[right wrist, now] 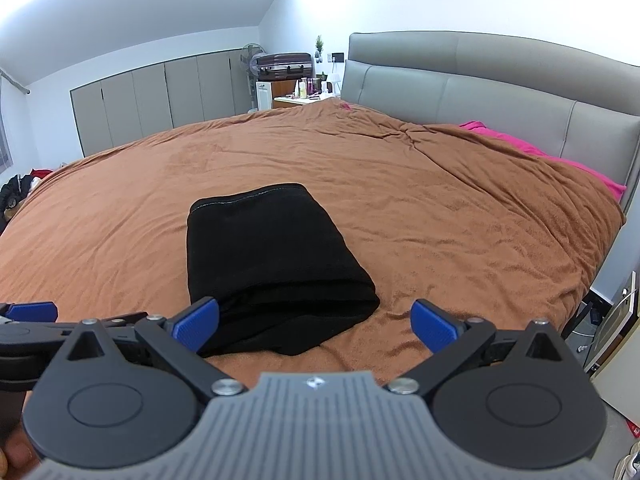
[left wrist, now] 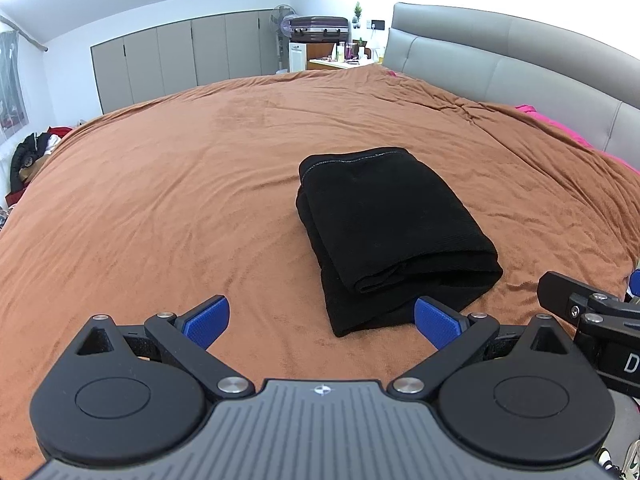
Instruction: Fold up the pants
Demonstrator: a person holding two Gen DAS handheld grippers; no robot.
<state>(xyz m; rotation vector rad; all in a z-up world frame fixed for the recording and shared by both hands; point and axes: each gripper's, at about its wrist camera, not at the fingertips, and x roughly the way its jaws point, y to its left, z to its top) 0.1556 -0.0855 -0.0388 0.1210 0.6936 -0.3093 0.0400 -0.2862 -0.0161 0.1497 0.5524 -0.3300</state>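
Observation:
Black pants [left wrist: 384,232] lie folded into a compact stack on the brown bedspread [left wrist: 180,200], waistband at the far end. My left gripper [left wrist: 322,322] stands open just short of the stack's near edge, nothing between its blue pads. In the right wrist view the same pants [right wrist: 272,264] sit ahead and slightly left on the brown bedspread [right wrist: 460,220]. My right gripper [right wrist: 316,326] is open too, its left pad [right wrist: 196,324] close to the stack's near corner. The other gripper's body [left wrist: 588,312] shows at the right edge of the left wrist view.
A grey padded headboard [right wrist: 480,88] runs along the right. Pink bedding [right wrist: 552,156] peeks out beneath it. Grey wardrobes [left wrist: 180,56], a suitcase [left wrist: 319,29] on a small cabinet and a fan stand at the far wall. Dark clothes [left wrist: 32,152] are piled at the left.

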